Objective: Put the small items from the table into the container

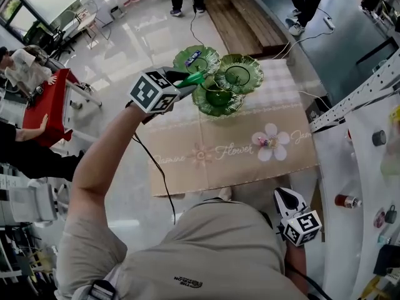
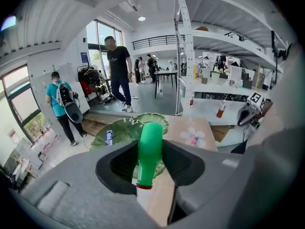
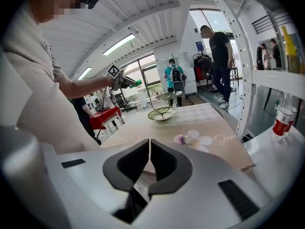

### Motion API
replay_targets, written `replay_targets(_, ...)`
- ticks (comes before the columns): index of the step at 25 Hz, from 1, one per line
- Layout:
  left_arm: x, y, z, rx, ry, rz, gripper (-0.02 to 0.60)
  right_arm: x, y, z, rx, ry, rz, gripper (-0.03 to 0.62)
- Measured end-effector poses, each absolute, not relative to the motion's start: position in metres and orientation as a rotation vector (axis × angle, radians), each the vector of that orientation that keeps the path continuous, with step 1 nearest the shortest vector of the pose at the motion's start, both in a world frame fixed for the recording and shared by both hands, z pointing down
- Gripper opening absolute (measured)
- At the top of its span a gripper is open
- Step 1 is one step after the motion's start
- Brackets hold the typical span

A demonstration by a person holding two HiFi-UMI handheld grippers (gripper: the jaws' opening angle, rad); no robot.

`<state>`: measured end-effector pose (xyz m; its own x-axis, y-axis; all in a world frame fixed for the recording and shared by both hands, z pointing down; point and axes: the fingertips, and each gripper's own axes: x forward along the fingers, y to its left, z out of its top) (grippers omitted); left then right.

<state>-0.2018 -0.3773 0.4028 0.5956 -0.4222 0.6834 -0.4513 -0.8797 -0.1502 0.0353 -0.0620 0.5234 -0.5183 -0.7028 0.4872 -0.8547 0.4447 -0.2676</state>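
We hold the left gripper (image 1: 182, 86) clamped on a small green bottle (image 2: 149, 151) above the tiered green dishes (image 1: 239, 74), probably high enough to clear their rims. The right gripper (image 1: 285, 199) rests with jaws together and nothing in them (near our waist); another small item (image 1: 270, 142) lies on the table (image 1: 187, 174).

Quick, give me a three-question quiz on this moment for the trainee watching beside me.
1. True or false: the right tool is shut with nothing in it.
2. What does the left tool grip? A) a green bottle B) a red cup C) nothing
3. Fill in: the small items on the cloth lie on its printed ____.

Key: 1 true; 2 A; 3 flower.
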Motion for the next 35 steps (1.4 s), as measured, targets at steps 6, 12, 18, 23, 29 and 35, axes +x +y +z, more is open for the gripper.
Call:
replay_targets(6,-0.193,-0.431,0.4,2.714,-0.832,1.204,0.164,0.044,-0.06,0.524,1.371,-2.382,0.728,0.023)
replay_targets(12,-0.184,-0.471,0.422,2.633,-0.886,1.287,0.164,0.053,-0.056,0.527,1.417,-2.367,0.748,0.023)
replay_targets(18,-0.183,-0.488,0.446,2.556,-0.947,1.333,0.164,0.064,-0.05,0.532,1.465,-2.354,0.771,0.023)
replay_targets(23,-0.19,-0.498,0.451,2.527,-1.027,1.337,0.166,0.069,-0.044,0.534,1.483,-2.347,0.79,0.023)
replay_targets(29,-0.193,-0.497,0.446,2.538,-1.066,1.278,0.183,0.075,-0.042,0.532,1.478,-2.346,0.781,0.023)
replay_targets(35,-0.2,-0.49,0.428,2.567,-1.166,1.199,0.198,0.081,-0.038,0.531,1.45,-2.358,0.77,0.023)
